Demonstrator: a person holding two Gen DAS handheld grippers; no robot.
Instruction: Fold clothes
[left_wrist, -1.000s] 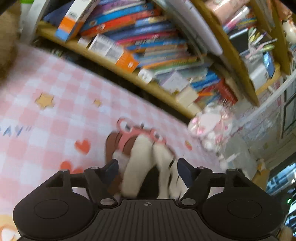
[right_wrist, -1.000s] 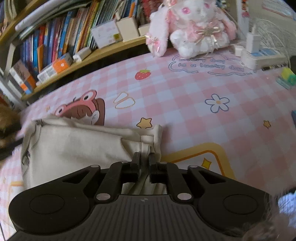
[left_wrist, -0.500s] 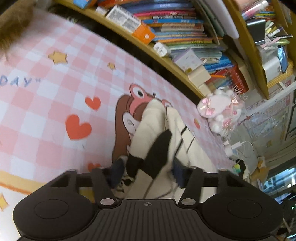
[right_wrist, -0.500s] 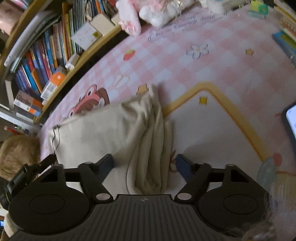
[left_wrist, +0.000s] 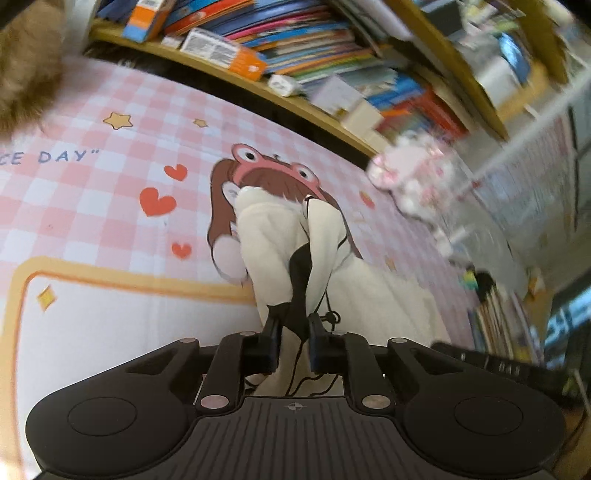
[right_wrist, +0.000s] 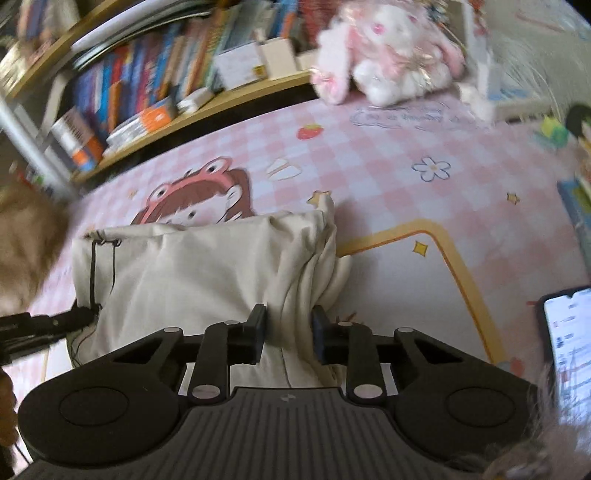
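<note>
A cream garment (right_wrist: 192, 273) with black cords lies folded on the pink checked mat (right_wrist: 388, 155). In the left wrist view the garment (left_wrist: 269, 236) rises in bunched folds with a black part (left_wrist: 299, 269). My left gripper (left_wrist: 293, 332) is shut on the garment's near edge. My right gripper (right_wrist: 289, 325) has its jaws closed on a thick bunch of folds at the garment's right edge. The left gripper's tip (right_wrist: 74, 317) shows at the garment's left edge in the right wrist view.
A bookshelf (right_wrist: 166, 92) runs along the mat's far side. A pink and white plush rabbit (right_wrist: 388, 48) sits at the back right. A lit phone (right_wrist: 569, 343) lies at the right. A furry tan thing (right_wrist: 26, 251) is at the left.
My left gripper has closed on the garment's edge after being open. My right gripper opened half a second ago and has now narrowed onto the folds at the right edge.
</note>
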